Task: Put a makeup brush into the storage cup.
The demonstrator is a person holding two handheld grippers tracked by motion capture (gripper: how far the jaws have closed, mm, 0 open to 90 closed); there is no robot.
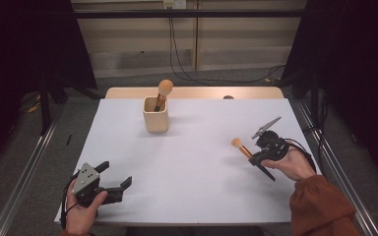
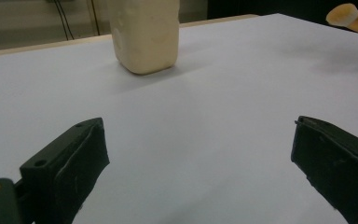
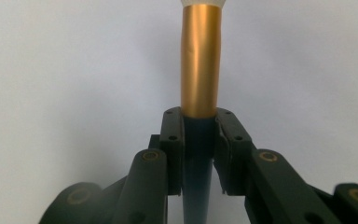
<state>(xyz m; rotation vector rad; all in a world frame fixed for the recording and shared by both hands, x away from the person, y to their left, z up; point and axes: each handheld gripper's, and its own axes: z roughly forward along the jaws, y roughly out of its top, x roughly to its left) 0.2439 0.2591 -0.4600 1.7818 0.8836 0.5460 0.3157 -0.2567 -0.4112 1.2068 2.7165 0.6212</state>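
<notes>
The white table (image 1: 187, 162) lies mostly bare, with wide room between its edges. The wooden cup (image 1: 156, 114) near the far edge already holds one brush (image 1: 163, 93). The left gripper (image 1: 114, 178) rests spread wide (idle). The right gripper (image 1: 254, 158) clamps a second brush (image 1: 241, 148) lifted at the right, not yet in the cup.

This is looking like a lab or recording studio rather than a home. A white table (image 1: 187, 196) is standing on grey carpet, with black curtains (image 1: 24, 44) hanging at both sides and shutting the space in. Metal rails (image 1: 24, 167) are running along the floor beside the table, and black cables (image 1: 187, 73) are trailing down from a wall socket (image 1: 173, 4) and lying across the carpet behind it.
</notes>
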